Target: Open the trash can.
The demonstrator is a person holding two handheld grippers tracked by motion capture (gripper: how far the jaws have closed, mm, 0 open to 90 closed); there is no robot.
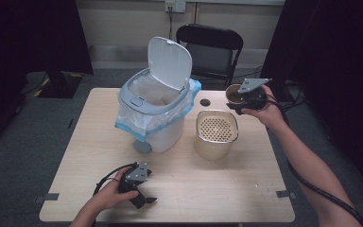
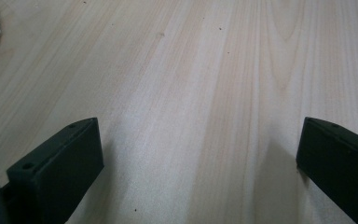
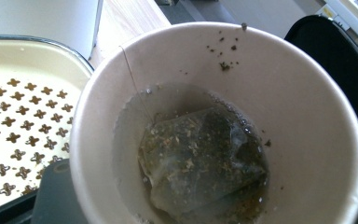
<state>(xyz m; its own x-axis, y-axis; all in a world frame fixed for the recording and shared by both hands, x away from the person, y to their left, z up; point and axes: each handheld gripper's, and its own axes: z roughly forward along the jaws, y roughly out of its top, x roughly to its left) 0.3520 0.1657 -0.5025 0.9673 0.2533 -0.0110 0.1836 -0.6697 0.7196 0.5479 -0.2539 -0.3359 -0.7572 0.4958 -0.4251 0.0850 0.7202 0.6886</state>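
My right gripper (image 1: pixel 240 105) is shut on a paper cup (image 1: pixel 233 96), held in the air over the table's far right corner, just behind a cream tub with a perforated strainer top (image 1: pixel 216 128). In the right gripper view the cup (image 3: pixel 307 140) holds a wet tea bag (image 3: pixel 200 158) in a little brownish liquid, with its string (image 3: pixel 135 84) running up the wall; the strainer top (image 3: pixel 18 126) lies to the left below it. My left gripper (image 1: pixel 143 200) rests low on the table near the front edge, open, with bare wood between its fingers (image 2: pixel 60 172).
A white pedal bin (image 1: pixel 163 127) with a blue-edged liner stands mid-table, its lid (image 1: pixel 170 61) up. A small dark disc (image 1: pixel 204 102) lies behind the tub. A black folding chair (image 1: pixel 210 47) stands beyond the table. Crumbs (image 1: pixel 264 189) dot the front right.
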